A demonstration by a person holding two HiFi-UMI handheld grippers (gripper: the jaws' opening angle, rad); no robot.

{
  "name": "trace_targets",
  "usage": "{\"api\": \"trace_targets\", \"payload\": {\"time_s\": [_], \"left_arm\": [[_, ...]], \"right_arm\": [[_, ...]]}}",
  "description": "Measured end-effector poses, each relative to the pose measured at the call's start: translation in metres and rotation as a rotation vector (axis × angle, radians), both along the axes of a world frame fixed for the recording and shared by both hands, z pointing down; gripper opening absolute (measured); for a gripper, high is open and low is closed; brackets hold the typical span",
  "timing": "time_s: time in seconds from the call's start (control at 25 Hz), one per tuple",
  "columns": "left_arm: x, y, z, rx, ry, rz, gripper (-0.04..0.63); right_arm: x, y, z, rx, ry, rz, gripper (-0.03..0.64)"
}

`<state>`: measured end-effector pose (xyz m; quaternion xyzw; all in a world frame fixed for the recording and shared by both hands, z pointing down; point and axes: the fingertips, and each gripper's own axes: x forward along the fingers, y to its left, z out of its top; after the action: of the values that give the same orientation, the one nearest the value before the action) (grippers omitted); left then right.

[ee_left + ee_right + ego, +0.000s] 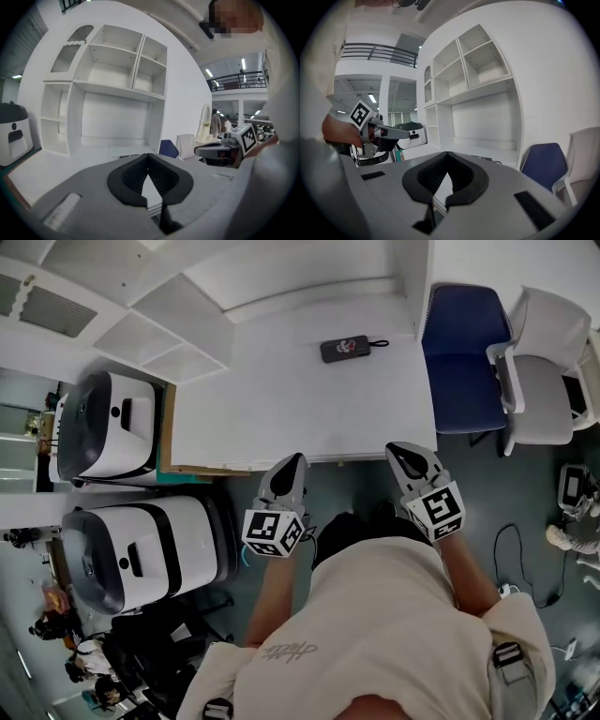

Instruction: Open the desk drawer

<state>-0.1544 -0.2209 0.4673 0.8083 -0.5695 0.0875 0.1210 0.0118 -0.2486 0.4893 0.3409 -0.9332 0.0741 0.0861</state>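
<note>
At the far left we count two rounded white-and-black machines (103, 423), the second (141, 554) nearer to us. Next comes one white open shelf unit (159, 315) at the back of one white flat-topped desk (262, 399). On the desk top lies one small black oblong case (345, 348) with a cord loop. Right of the desk stand two chairs: one blue padded chair (464, 352) and one white-framed chair with a grey seat (548, 381).

We hold two grippers. The left gripper (297, 459) has its jaws together at the tips, with nothing between them. The right gripper (396, 448) is closed in the same way and also empty. Both point at the desk's near edge. We cannot make out the desk drawer plainly; only that near edge shows, just ahead of both tips.
</note>
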Motion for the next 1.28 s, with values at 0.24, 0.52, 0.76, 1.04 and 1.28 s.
{"api": "trace_targets", "payload": {"time_s": [0.24,0.52,0.76,1.04,1.28], "left_arm": [[0.001,-0.015,0.023,-0.054,-0.008,0.059,0.012],[0.008,-0.043,0.027,-0.088,0.015,0.153,0.012],[-0.006,-0.059,0.025,-0.085,0.004,0.212,0.012],[-0.023,-0.061,0.021,-0.071,0.032,0.269,0.014],[-0.037,-0.056,0.023,-0.061,0.027,0.304,0.014]], "right_arm": [[0.001,-0.013,-0.005,0.009,0.013,0.042,0.003],[0.001,-0.021,-0.012,-0.018,0.038,0.127,0.003],[-0.004,-0.024,-0.024,-0.024,0.049,0.197,0.002],[-0.026,-0.022,-0.027,-0.023,0.074,0.252,0.002],[-0.049,-0.013,-0.03,-0.019,0.06,0.259,0.002]]}}
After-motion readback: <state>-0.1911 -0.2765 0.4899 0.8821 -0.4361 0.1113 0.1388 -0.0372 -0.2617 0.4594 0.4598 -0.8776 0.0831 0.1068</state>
